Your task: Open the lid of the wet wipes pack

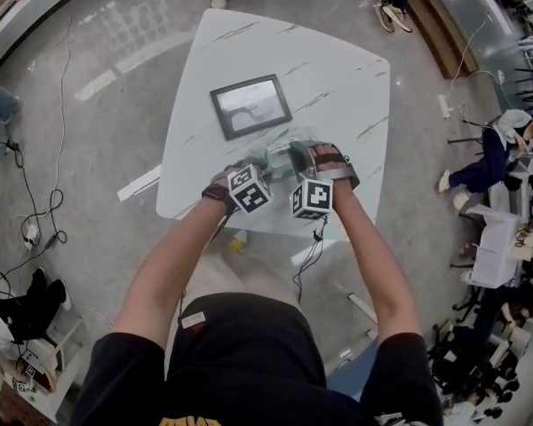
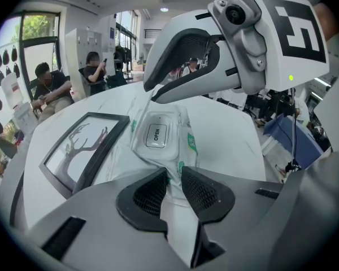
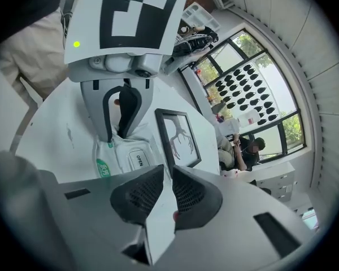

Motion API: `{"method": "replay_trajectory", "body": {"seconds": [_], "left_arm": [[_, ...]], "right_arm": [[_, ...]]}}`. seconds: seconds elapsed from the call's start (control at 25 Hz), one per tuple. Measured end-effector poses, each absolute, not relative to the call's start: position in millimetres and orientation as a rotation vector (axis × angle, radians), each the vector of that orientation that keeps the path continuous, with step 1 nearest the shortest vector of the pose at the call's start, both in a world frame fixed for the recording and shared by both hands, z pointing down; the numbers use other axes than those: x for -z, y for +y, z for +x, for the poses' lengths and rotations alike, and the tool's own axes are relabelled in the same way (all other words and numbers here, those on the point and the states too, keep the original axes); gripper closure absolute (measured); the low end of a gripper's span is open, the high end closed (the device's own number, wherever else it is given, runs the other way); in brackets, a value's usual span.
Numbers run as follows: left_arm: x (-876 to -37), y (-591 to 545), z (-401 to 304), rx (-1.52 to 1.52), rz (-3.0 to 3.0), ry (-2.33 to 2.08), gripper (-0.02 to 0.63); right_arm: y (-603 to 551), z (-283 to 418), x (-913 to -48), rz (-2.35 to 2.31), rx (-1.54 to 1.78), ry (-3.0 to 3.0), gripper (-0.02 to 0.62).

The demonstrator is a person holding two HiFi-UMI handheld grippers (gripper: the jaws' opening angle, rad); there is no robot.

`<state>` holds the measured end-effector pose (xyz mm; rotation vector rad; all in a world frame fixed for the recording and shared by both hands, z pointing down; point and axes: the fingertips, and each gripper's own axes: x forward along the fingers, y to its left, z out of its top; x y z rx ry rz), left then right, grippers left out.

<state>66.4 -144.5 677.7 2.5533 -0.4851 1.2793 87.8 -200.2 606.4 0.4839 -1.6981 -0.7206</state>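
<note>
Left gripper (image 2: 170,179) jaws clench the soft-looking, slippery wet wipes pack (image 2: 165,130) at 6 o'clock. Right gripper (image 3: 166,180) jaws barely parted, empty. Best pinch: lid (image 2: 156,135) edge.

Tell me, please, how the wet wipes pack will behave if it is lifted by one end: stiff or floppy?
Probably floppy: the wet wipes pack has soft, wrinkled film where the left gripper pinches its end. Its glossy film may slip between the pads. It is flat, so rolling seems unlikely.
</note>
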Motion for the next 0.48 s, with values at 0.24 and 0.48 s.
{"method": "replay_trajectory", "body": {"seconds": [0.24,0.48], "left_arm": [[-680.3,-144.6,66.8,-1.274,2.552,-0.479,0.502],[-676.0,-143.7,66.8,-1.259,2.555,-0.477,0.503]], "right_arm": [[-213.0,84.2,-604.0,0.503,0.715,-1.698,0.549],[-222.9,81.5,-600.5,0.527,0.716,-1.694,0.552]]}}
